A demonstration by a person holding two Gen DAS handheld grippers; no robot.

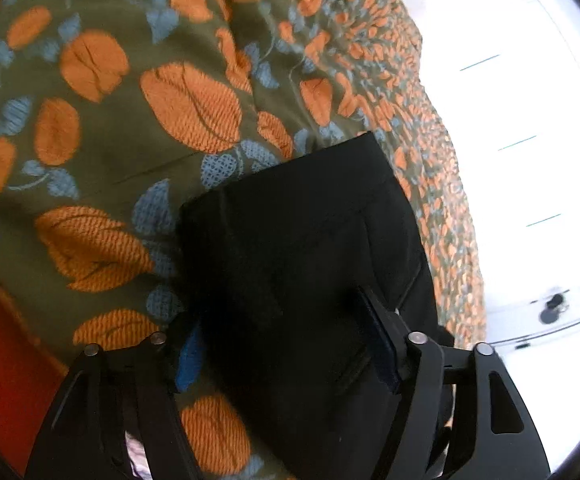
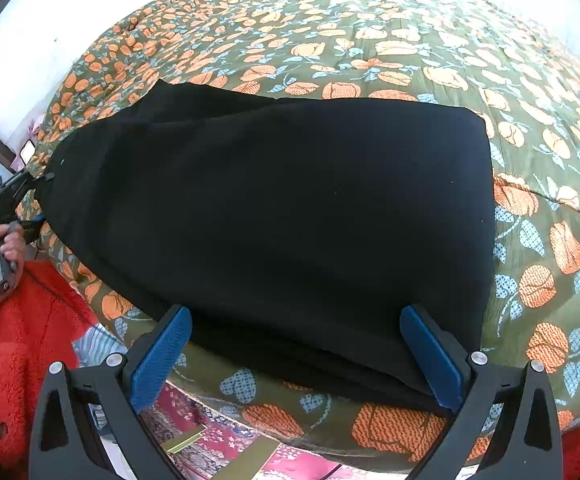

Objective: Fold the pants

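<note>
The black pants (image 2: pixel 282 216) lie folded on a bed with an olive quilt printed with orange flowers (image 2: pixel 370 52). My right gripper (image 2: pixel 296 344) is open, its blue pads (image 2: pixel 162 356) wide apart at the near edge of the pants. My left gripper (image 1: pixel 282 340) is open, its fingers either side of the waist end of the pants (image 1: pixel 302 240). The left gripper also shows in the right wrist view (image 2: pixel 30 200) at the pants' left end, held by a hand.
The quilt (image 1: pixel 110 120) covers the whole bed. A red fleece sleeve (image 2: pixel 18 344) is at the lower left. A patterned pink rug (image 2: pixel 218 436) lies on the floor below the bed edge. A white wall and floor (image 1: pixel 530 160) lie beyond the bed.
</note>
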